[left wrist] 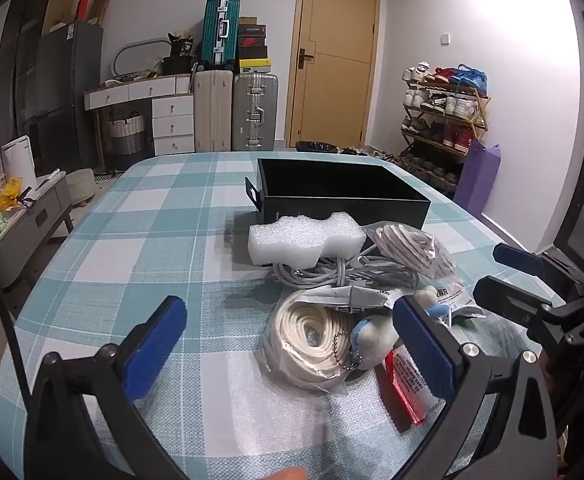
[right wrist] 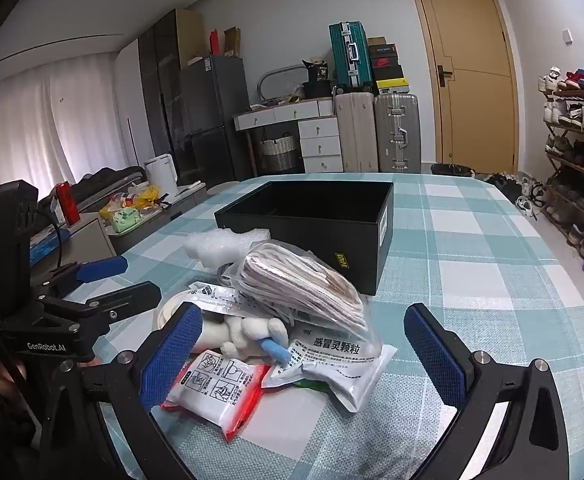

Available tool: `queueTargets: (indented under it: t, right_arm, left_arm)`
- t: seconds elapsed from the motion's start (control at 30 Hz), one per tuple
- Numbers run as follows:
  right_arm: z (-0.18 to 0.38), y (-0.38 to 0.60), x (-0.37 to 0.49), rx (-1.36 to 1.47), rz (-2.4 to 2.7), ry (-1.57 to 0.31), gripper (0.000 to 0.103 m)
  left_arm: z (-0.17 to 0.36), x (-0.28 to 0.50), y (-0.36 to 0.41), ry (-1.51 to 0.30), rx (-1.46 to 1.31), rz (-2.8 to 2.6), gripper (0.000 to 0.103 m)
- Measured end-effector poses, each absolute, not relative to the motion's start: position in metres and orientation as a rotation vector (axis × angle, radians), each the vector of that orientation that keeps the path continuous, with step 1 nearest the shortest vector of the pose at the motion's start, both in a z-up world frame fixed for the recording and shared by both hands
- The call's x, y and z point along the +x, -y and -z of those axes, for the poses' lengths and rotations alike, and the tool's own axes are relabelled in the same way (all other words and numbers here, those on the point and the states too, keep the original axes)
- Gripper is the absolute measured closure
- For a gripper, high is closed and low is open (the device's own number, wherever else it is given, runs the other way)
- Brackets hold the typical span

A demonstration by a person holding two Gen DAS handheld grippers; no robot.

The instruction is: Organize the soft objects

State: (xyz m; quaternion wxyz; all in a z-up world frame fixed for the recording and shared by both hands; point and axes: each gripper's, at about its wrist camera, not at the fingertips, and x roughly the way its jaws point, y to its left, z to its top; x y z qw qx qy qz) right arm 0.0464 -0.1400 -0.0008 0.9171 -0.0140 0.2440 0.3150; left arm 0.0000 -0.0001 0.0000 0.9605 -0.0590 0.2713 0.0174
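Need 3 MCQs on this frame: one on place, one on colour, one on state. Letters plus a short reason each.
1. Where does the black box stand relative to the pile of soft items?
A. Beyond the pile, farther from the cameras
B. Under the pile
C. On the floor

2. What colour are the pads on the left gripper and right gripper?
A. Red
B. Blue
C. Yellow

3. What state is the box in?
A. Closed with a lid
B. Open-topped, nothing seen inside
C. Heaped with cables

Answers:
1 A: in both views the box sits on the checked tablecloth behind the white foam block and the bagged cable coil.
2 B: blue ribbed pads show on both grippers.
3 B: the right wrist view looks into a dark interior with no lid and no visible contents.
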Motion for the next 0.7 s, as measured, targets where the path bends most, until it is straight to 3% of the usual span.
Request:
queueTargets:
  t: [0.7]
  right_arm:
    - [0.007, 0.142, 0.052, -0.034, -0.643, -0.522, 0.000]
  left_arm:
    - [-0.002, -0.004, 0.005, -0.541, -0.087, -0.036, 0.000]
